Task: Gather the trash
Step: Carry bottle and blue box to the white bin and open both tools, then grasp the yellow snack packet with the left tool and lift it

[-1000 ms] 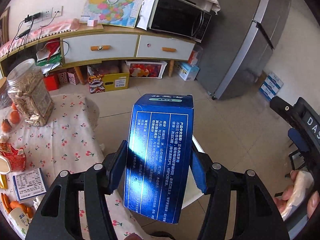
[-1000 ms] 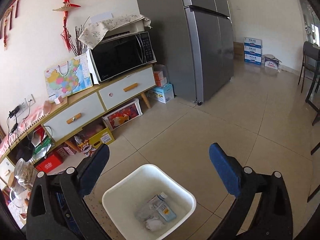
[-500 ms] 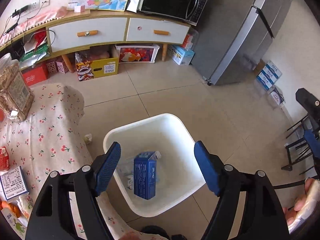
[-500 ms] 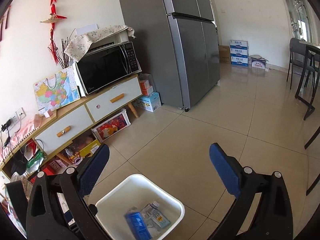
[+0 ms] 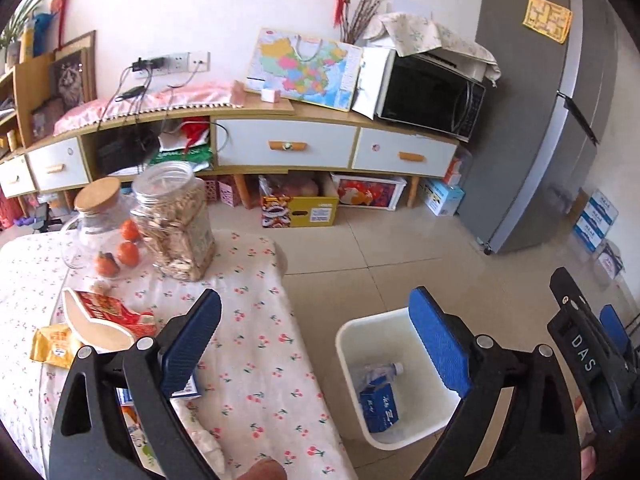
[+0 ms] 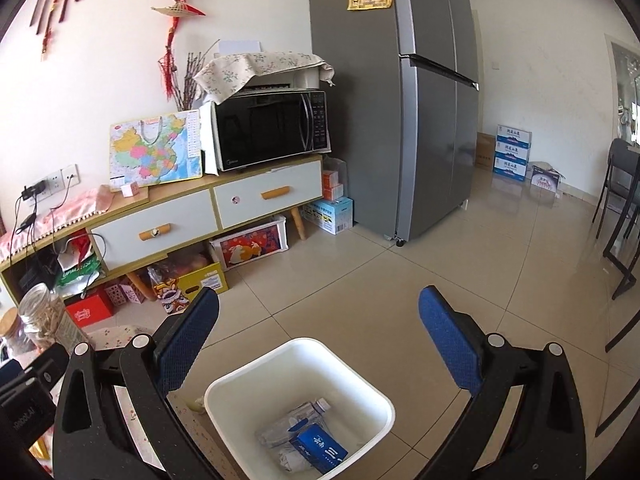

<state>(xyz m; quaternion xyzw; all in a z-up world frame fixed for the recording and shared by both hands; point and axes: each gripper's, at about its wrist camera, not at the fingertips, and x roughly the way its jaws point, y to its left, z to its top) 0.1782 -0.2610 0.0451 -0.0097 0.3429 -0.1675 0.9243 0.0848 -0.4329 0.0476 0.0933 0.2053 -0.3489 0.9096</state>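
Now your left tongs (image 5: 316,344) stand wide and empty: the dark blue cardboard box (image 5: 379,407) they held a second ago lies in the white plastic bin (image 5: 348,364); right tongs (image 6: 320,348) wide; wrappers remain on the floral-cloth surface (image 5: 256,360)

White walls, beige tiled floor (image 6: 460,280), grey fridge (image 6: 400,120), wooden sideboard (image 6: 208,208).

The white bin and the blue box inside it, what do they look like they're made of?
White bin: likely moulded plastic, going by its smooth, slightly glossy walls and rounded rim. Blue box: probably printed cardboard, with flat folded faces, crisp edges and white lettering.
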